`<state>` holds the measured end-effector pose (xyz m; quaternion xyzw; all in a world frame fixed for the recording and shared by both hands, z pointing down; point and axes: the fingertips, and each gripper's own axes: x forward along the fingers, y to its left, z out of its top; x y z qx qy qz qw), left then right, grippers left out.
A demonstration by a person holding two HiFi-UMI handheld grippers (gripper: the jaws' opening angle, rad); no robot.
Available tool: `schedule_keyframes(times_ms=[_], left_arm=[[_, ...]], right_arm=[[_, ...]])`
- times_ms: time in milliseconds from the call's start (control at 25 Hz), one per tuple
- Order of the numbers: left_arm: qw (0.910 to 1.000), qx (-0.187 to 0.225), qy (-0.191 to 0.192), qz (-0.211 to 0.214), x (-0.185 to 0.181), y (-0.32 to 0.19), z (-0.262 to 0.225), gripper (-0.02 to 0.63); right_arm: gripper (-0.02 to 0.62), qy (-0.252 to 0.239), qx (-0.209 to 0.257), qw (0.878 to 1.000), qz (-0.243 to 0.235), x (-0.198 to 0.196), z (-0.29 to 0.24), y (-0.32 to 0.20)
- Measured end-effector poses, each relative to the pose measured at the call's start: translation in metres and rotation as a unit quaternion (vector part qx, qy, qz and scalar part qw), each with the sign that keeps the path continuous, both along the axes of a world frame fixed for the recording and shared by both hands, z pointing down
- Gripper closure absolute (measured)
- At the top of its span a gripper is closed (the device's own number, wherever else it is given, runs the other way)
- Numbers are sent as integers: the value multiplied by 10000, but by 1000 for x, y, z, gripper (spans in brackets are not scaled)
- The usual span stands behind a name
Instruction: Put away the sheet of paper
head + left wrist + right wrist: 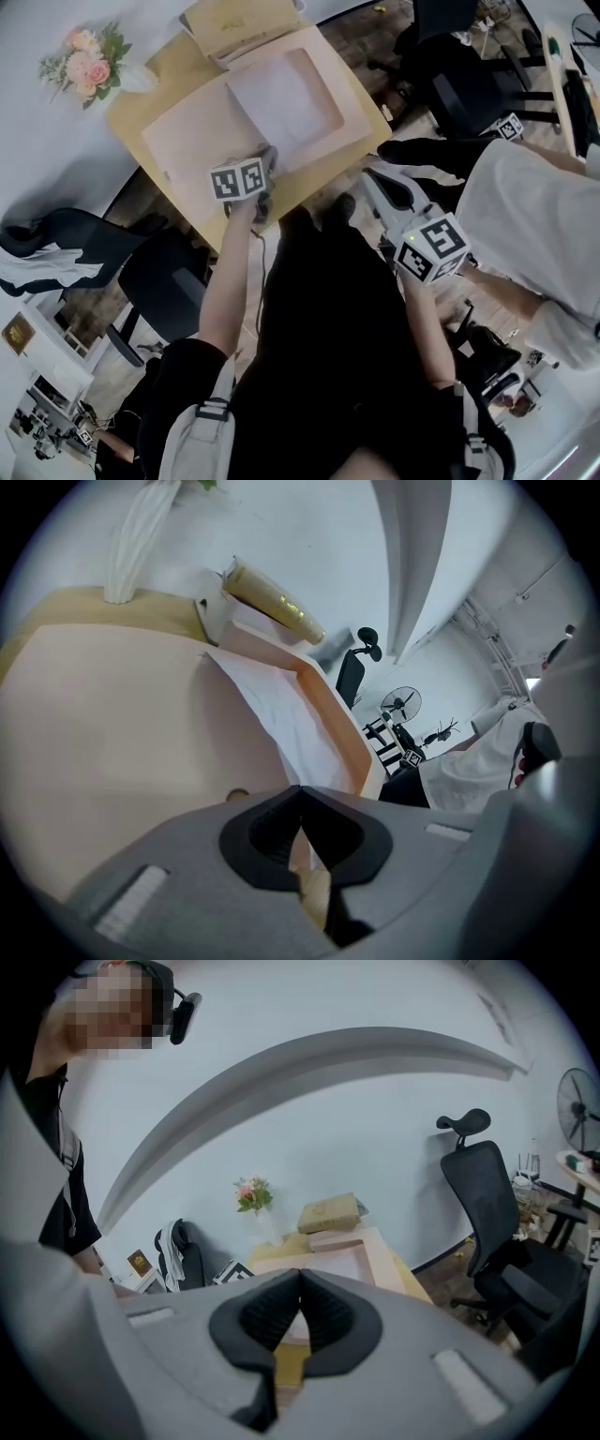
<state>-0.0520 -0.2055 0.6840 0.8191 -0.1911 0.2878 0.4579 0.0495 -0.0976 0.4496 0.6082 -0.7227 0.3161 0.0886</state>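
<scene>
A white sheet of paper (286, 103) lies in the right half of an open pink folder (187, 141) on a yellow table (131, 111). My left gripper (269, 159) is at the folder's near edge. In the left gripper view the sheet (281, 714) narrows down to the tips of that gripper (300, 794), which are shut on its near edge. My right gripper (370, 178) is off the table's near right corner, above the floor. It (300, 1299) is shut with nothing in it and looks toward the folder (347, 1258).
A brown parcel (239, 23) lies at the table's far edge, and a vase of pink flowers (84, 61) stands at its left corner. Black office chairs stand to the right (469, 84) and near left (159, 281). A person in white (534, 225) is close on the right.
</scene>
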Motion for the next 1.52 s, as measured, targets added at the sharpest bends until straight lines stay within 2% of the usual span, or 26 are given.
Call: schedule_keyframes(times_ms=[160,400,680,760,960,1160,1360,1520], left_arm=[[10000,42,38,59,18,0,1,595],[9994,246,-228,117,27,4,3,591],[9986,382,-354,-127,19,5,-12,495],[9979,477,-342,-257,15,4,-23,492],[9938,928,-283,-544,6,0,-63,494],[9870,1489,-72,-595,11,5,-117,541],[9771,2055,-62,-556,16,14,-157,572],[9709,2308,-9,-643,13,18,-177,590]], right_arm=[[594,26,-39,9999,156,15,0,13],[594,-23,11,9996,279,32,-3,28],[594,-75,267,9996,111,40,-11,32],[594,-82,373,9993,34,41,-16,32],[594,-71,637,9978,-155,42,-31,30],[594,-66,880,9956,-304,48,-44,32],[594,-59,1133,9926,-427,53,-58,34],[594,23,1291,9903,-516,52,-67,33]])
